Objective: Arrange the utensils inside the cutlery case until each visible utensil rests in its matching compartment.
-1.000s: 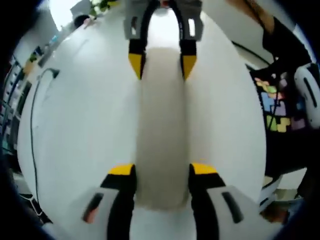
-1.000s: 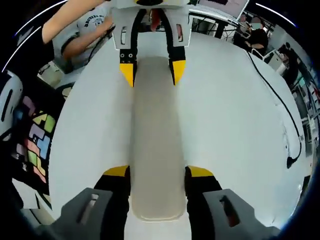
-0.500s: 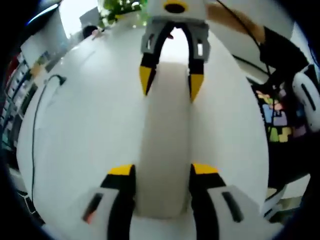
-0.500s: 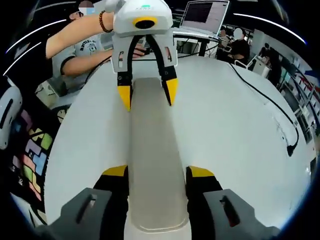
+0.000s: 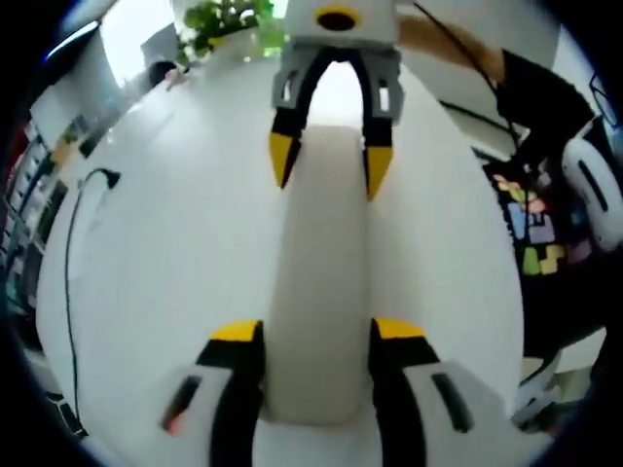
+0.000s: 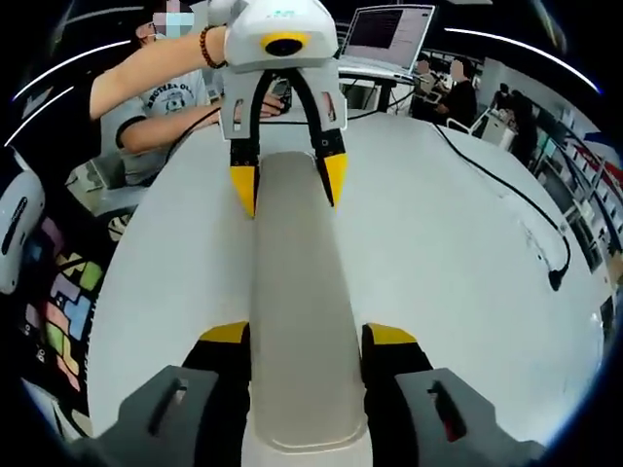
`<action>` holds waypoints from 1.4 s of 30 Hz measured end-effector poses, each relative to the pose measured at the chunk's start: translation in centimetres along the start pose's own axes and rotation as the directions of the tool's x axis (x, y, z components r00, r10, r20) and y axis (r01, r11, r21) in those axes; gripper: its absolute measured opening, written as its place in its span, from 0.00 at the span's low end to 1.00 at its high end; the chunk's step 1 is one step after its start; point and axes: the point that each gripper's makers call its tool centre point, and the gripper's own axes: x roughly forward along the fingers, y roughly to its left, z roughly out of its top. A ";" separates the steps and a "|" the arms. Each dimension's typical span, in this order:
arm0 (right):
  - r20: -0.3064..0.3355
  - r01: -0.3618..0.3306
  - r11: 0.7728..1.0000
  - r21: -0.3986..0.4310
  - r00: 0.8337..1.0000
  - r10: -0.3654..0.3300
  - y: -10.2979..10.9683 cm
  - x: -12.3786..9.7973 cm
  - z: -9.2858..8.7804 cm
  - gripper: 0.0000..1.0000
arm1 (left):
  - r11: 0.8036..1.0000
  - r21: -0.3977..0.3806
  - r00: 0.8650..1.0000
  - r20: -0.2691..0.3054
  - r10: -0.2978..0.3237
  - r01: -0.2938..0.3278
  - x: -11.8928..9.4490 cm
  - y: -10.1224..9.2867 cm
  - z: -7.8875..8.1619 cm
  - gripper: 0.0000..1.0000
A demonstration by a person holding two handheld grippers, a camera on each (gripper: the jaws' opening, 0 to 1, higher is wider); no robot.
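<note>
The long pale cutlery case (image 6: 297, 302) is held at both ends above the white table (image 6: 458, 253): the right gripper (image 6: 307, 336) is closed on the near end in its own view, the left gripper (image 5: 316, 331) on the opposite end. The case is best kept level and both ends moved together, judging by the shared grip. No utensils are seen. A black cable (image 6: 516, 219), a laptop (image 6: 384, 34) and seated people lie beyond
</note>
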 end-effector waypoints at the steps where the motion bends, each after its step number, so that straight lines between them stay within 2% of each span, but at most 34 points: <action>1: 0.005 0.005 1.000 0.000 1.000 -0.005 -0.2 -0.4 0.2 0.45 | 1.000 0.007 1.000 -0.007 0.004 -0.004 -0.3 0.3 0.4 0.45; 5: -0.001 0.039 0.999 -0.013 0.999 -0.039 -1.9 -1.7 0.8 0.45 | 0.999 0.026 0.999 -0.012 0.032 -0.032 -0.9 1.5 1.7 0.45; 12: -0.050 0.094 0.995 -0.027 0.994 -0.095 -4.9 -3.0 0.0 0.45 | 0.995 0.066 0.997 -0.015 0.073 -0.071 -0.2 4.1 3.6 0.45; 15: -0.078 0.117 0.992 -0.035 0.990 -0.120 -6.3 -2.8 -0.6 0.45 | 0.994 0.075 0.996 -0.033 0.081 -0.078 0.7 5.2 3.7 0.45; 21: -0.117 0.121 0.992 -0.041 0.985 -0.125 -7.5 -1.8 -1.9 0.45 | 0.994 0.074 0.995 -0.064 0.079 -0.074 2.5 6.6 3.1 0.45; 30: -0.108 0.101 0.995 -0.026 0.989 -0.104 -7.6 -0.5 -2.3 0.45 | 0.996 0.065 0.994 -0.089 0.069 -0.064 3.0 7.2 2.2 0.45; 36: -0.114 0.089 0.996 -0.020 0.989 -0.091 -7.5 -0.5 -2.4 0.45 | 0.997 0.061 0.993 -0.103 0.062 -0.056 3.1 7.2 2.2 0.45; 42: -0.128 0.056 0.997 -0.057 0.990 -0.063 -7.4 -0.4 -2.3 0.45 | 0.997 0.049 0.992 -0.108 0.062 -0.057 3.1 7.3 2.1 0.45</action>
